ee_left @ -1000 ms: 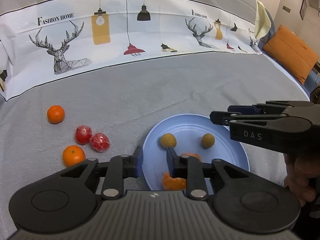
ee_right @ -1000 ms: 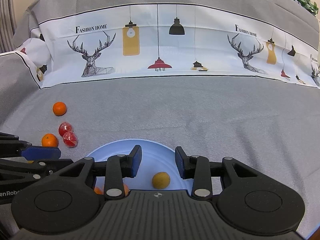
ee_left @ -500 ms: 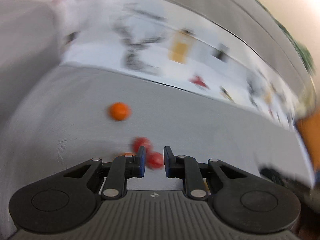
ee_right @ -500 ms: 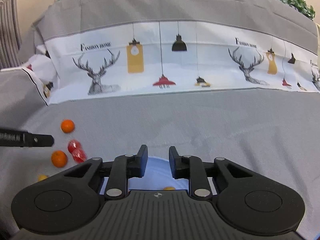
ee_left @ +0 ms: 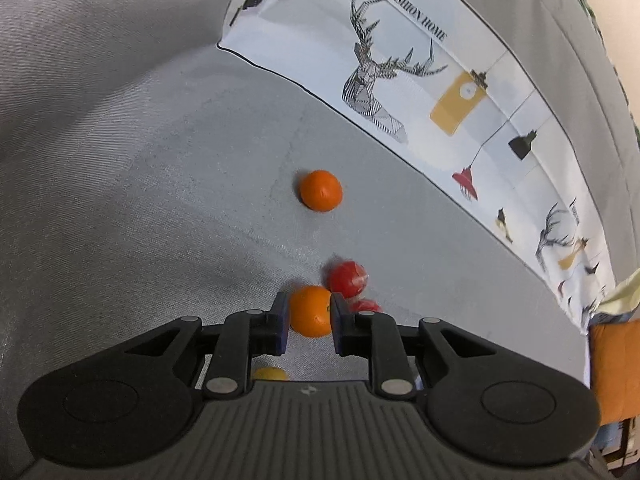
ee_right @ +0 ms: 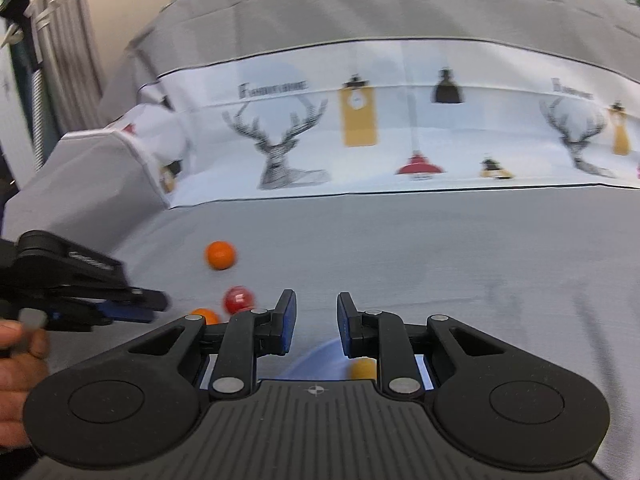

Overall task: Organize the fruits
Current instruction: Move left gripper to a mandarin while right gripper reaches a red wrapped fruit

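Surface: grey fabric-covered couch seat (ee_left: pixel 140 200), with a white printed cloth (ee_left: pixel 460 92) (deer, lamps) along the backrest. Left to right in the left wrist view: a yellow fruit (ee_left: pixel 269 373) half hidden under the gripper body; the near orange (ee_left: pixel 311 311) sitting between the pads of the left hand-held gripper (ee_left: pixel 309 320), jaws narrow and flanking it, contact on either side likely but cannot confirm a firm clamp; a far orange (ee_left: pixel 321 190) well apart up the seat; two red fruits (ee_left: pixel 347 279) just beside the near orange. Right hand-held gripper (ee_right: pixel 313 326) hangs narrow-gapped and empty above the blue plate (ee_right: pixel 320 354), which holds a yellowish fruit (ee_right: pixel 363 368). Judgement: orange is light, round, firm-skinned but bruisable, prone to rolling on soft fabric; grip across its widest middle, moderate squeeze, lift straight so the neighbouring red fruits stay put.
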{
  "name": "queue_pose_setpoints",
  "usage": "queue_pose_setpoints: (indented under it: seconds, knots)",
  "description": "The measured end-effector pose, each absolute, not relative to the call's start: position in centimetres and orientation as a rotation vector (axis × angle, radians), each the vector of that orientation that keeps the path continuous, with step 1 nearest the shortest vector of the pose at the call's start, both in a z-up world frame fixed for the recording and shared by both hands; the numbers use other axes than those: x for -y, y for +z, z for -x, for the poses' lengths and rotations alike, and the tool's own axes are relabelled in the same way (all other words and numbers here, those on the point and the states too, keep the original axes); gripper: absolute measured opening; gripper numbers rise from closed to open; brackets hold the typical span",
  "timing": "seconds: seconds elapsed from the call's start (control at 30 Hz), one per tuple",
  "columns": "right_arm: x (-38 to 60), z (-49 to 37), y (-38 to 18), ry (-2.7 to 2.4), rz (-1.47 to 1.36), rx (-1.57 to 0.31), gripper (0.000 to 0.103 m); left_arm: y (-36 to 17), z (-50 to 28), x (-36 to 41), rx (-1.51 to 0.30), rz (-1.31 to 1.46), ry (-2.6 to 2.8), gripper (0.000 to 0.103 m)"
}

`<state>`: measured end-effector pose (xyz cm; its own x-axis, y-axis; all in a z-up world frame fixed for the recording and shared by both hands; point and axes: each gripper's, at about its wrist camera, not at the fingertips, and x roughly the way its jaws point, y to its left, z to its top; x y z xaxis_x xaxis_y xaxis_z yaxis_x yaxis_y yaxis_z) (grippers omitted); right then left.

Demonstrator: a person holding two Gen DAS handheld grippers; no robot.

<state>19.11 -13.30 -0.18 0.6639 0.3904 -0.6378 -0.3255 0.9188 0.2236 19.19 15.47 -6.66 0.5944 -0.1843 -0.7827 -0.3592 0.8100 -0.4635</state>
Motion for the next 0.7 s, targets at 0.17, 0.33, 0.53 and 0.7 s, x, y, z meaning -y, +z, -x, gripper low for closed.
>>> queue_pose_setpoints:
  seconds: [0.17,0.33,0.53,0.7]
  knots:
    - [10.5,-19.9,-1.0,0.459,-0.067,-0.769,0.024,-7.5,-19.5,-15.5,-0.976,0.66,0.111,0.034]
    - [8.6,-20.8,-1.7,0.485,-0.045,-0.791,0.024,-7.9,-20.6,-15.3,-0.997,0.65,0.1,0.039]
    - [6.7,-22.3,-3.5,0.478,-0.013,-0.834,0.024,-8.3,-21.7,-15.2,-1.002,0.662,0.094,0.044]
    - [5.4,-23.3,-5.0,0.471,0.036,-0.854,0.024,-8.8,-22.6,-15.0,-1.019,0.654,0.096,0.045]
